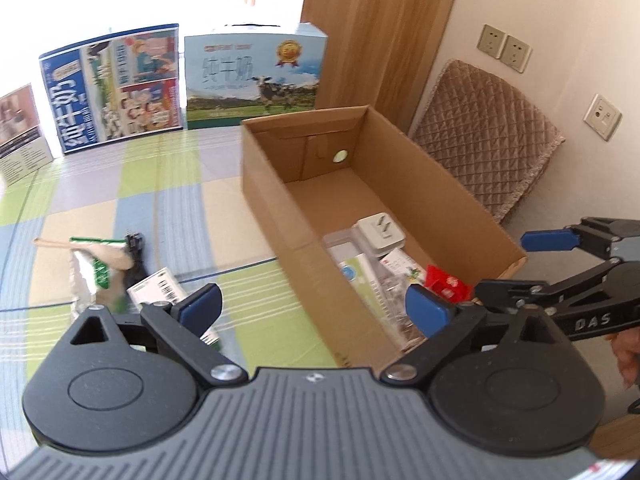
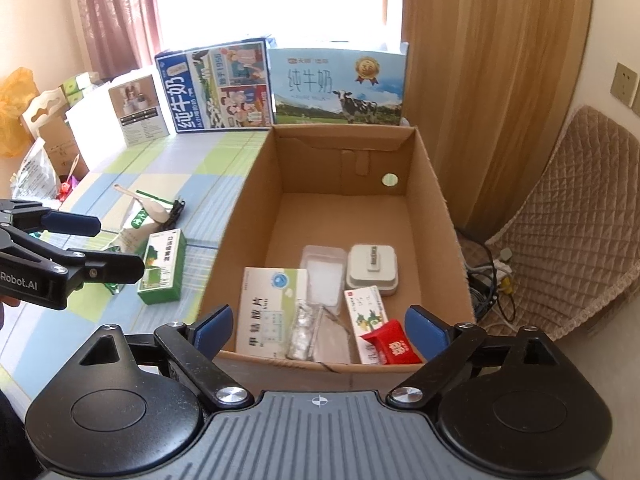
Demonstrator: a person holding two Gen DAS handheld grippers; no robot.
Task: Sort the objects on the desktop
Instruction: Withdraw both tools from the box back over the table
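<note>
While both grippers, left (image 1: 312,308) and right (image 2: 320,326), hang with jaws open and empty, the green box (image 2: 162,266) on the surface beside the carton (image 2: 240,216) looks light and stiff, best pinched across its narrow sides.

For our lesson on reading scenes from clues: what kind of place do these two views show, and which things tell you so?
Most likely a room in a home. A checked tablecloth covers the table, milk cartons stand by a curtained window, and a quilted chair sits beside wall sockets. A cardboard box holds household odds and ends.
</note>
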